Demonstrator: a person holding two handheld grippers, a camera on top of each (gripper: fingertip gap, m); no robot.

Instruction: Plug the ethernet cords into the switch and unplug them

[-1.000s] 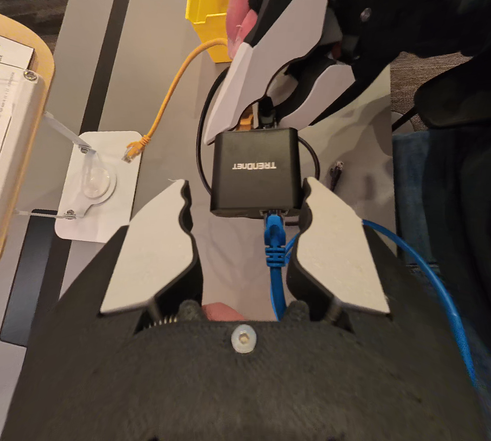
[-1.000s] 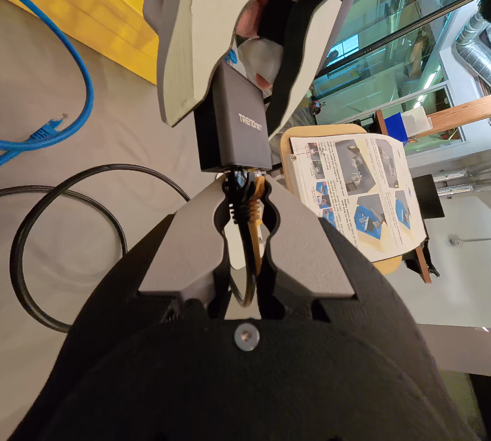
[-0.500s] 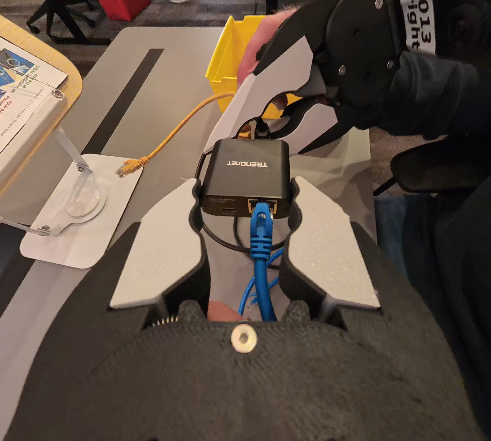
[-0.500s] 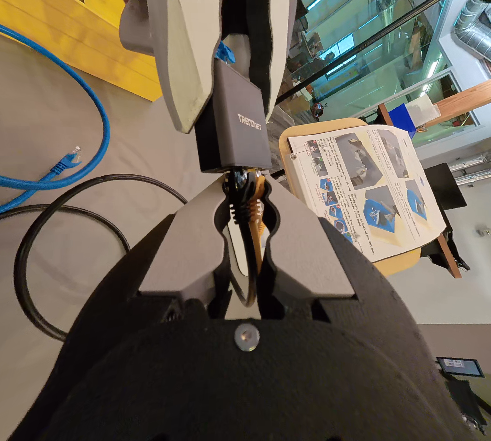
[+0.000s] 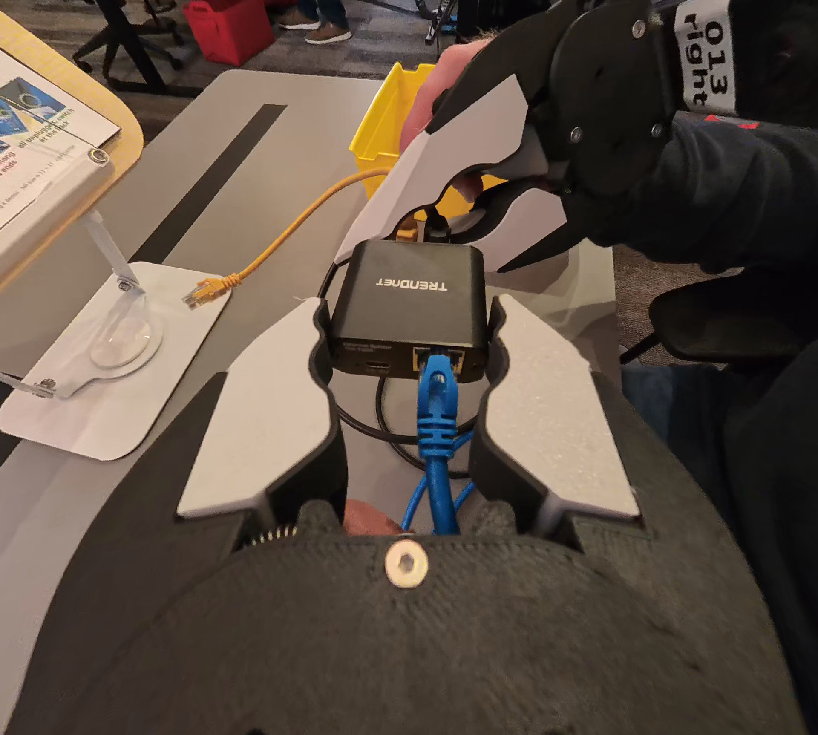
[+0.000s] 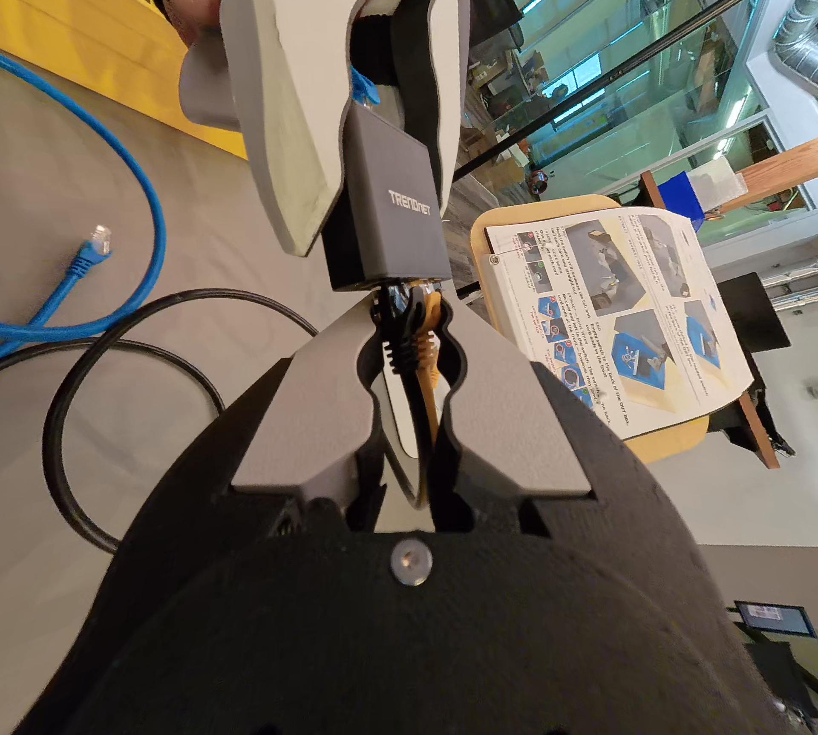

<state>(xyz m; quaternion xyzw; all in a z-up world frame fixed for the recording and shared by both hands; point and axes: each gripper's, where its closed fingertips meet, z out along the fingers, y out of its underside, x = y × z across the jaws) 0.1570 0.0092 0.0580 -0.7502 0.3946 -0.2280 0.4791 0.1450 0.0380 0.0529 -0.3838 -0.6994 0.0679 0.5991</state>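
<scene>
A black switch [image 5: 409,297] is held just above the grey table [image 5: 212,147]. My left gripper [image 5: 407,306] is shut on its two sides at the near end. A blue cord [image 5: 436,412] is plugged into the near face, and its other end [image 6: 90,253] lies loose on the table. My right gripper [image 6: 409,306] is shut on a black plug [image 6: 400,337] and an orange plug [image 6: 429,342] at the switch's [image 6: 389,218] far face. It also shows in the left wrist view [image 5: 420,240]. The orange cord's loose end [image 5: 206,291] lies to the left.
A yellow bin [image 5: 385,129] stands behind the switch. An instruction sheet [image 6: 619,315] on a clear stand with a white base [image 5: 102,381] is at the left. The black cord loops on the table [image 6: 88,359]. Red bins and a person's legs are beyond the table. Both grippers' tips are close together, under 4 cm apart. The white base [image 5: 102,381] is about 35 centimetres from both grippers' fingertips.
My left gripper has closed from open onto the sides of the switch and tilted up. My right gripper has kept its hold on the plugs.
</scene>
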